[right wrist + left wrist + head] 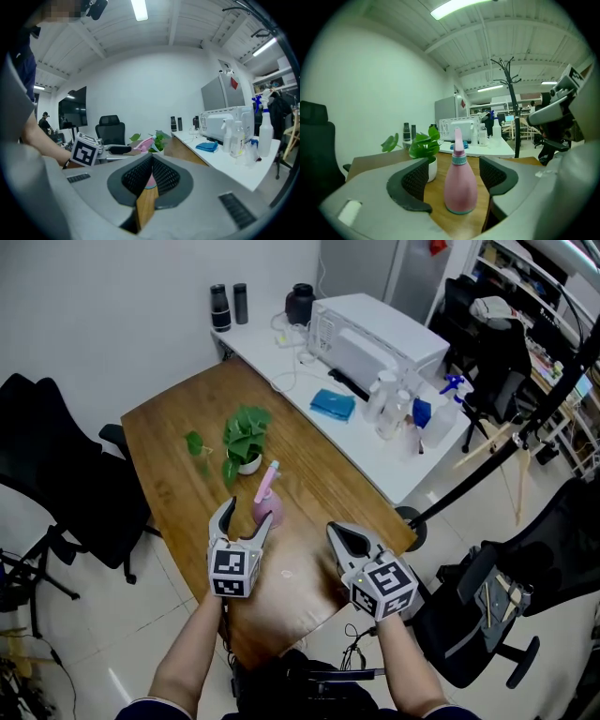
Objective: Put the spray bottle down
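A pink spray bottle (269, 506) (460, 187) with a teal collar stands upright on the wooden table (178, 474). My left gripper (246, 518) (454, 180) is open, its two pads on either side of the bottle and apart from it. My right gripper (343, 534) (150, 174) is shut with nothing in it, hovering near the table's front right edge, to the right of the bottle. In the right gripper view the bottle's pink nozzle (144, 142) shows beyond the left gripper (112, 150).
A small potted plant (246, 442) (424, 152) stands just behind the bottle. A white desk behind holds a white appliance (375, 334), clear bottles (394, 404) and a blue cloth (333, 404). Black chairs (56, 465) flank the table.
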Tool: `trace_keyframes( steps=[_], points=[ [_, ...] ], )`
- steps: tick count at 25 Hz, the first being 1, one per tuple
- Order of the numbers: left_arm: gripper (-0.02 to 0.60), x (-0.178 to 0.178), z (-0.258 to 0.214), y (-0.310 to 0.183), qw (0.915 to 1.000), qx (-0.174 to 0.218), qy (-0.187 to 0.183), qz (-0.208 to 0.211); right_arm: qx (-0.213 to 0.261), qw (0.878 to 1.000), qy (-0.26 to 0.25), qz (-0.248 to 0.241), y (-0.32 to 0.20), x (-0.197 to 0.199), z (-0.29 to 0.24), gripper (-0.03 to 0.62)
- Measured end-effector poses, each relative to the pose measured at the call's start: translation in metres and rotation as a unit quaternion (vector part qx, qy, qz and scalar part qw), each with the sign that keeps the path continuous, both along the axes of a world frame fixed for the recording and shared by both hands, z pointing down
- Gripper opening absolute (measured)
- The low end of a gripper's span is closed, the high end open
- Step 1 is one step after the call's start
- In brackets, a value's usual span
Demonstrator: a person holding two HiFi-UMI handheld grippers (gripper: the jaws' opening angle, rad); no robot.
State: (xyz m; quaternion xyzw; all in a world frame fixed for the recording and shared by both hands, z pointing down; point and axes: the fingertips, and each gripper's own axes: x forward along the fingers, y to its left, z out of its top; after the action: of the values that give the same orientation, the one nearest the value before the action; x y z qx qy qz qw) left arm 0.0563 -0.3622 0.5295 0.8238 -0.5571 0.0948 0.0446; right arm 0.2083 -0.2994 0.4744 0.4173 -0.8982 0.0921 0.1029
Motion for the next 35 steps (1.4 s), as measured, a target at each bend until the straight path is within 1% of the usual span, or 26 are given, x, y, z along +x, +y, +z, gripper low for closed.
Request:
trace_keyframes(
  steps=[1, 3, 4, 5, 6, 7, 9, 12, 15, 19, 26, 35],
  points=[
    [0.337, -0.008, -0.001, 0.013, 1.0000, -0.004, 0.004, -0.007, 0.000, 1.000, -0.004, -0.002, 0.001, -0.002, -0.001, 0.000],
    [0.265, -0.030, -0.002, 0.040, 0.9994, -0.015, 0.002, -0.030, 0.001, 1.000, -0.011, -0.005, 0.007, -0.006, -0.003, 0.000],
    [0.216, -0.043, -0.004, 0.053, 0.9988, -0.020, 0.001, -0.045, 0.000, 1.000, -0.016, -0.006, 0.010, -0.008, -0.004, 0.000],
    [0.133, -0.054, -0.007, 0.066, 0.9980, -0.023, 0.004, -0.059, -0.002, 1.000, -0.022, -0.006, 0.015, -0.009, -0.003, 0.000],
    [0.066, -0.063, -0.012, 0.078, 0.9974, -0.024, 0.011, -0.067, -0.004, 1.000, -0.027, -0.006, 0.020, -0.010, -0.003, 0.000],
    [0.006, -0.067, -0.018, 0.089, 0.9973, -0.027, 0.019, -0.066, -0.005, 0.999, -0.033, -0.006, 0.026, -0.010, -0.002, 0.000],
    [0.006, -0.065, -0.029, 0.109, 0.9982, -0.031, 0.030, -0.043, -0.005, 0.999, -0.040, -0.007, 0.036, -0.012, -0.003, 0.000],
    [0.006, -0.056, -0.048, 0.131, 0.9994, -0.022, 0.024, -0.012, 0.002, 0.999, -0.051, -0.016, 0.052, -0.022, -0.011, 0.000],
    [0.008, -0.045, -0.064, 0.146, 0.9997, -0.013, 0.019, 0.001, 0.015, 0.998, -0.057, -0.035, 0.071, -0.032, -0.022, 0.000],
    [0.006, -0.035, -0.069, 0.163, 0.9995, -0.016, 0.022, 0.017, 0.024, 0.997, -0.057, -0.053, 0.088, -0.045, -0.030, 0.000],
    [0.006, -0.031, -0.074, 0.181, 0.9993, -0.018, 0.017, 0.028, 0.042, 0.996, -0.053, -0.063, 0.103, -0.056, -0.045, 0.000],
    [0.006, -0.027, -0.078, 0.188, 0.9993, -0.014, 0.022, 0.028, 0.048, 0.995, -0.050, -0.066, 0.109, -0.059, -0.050, 0.000]
  ],
)
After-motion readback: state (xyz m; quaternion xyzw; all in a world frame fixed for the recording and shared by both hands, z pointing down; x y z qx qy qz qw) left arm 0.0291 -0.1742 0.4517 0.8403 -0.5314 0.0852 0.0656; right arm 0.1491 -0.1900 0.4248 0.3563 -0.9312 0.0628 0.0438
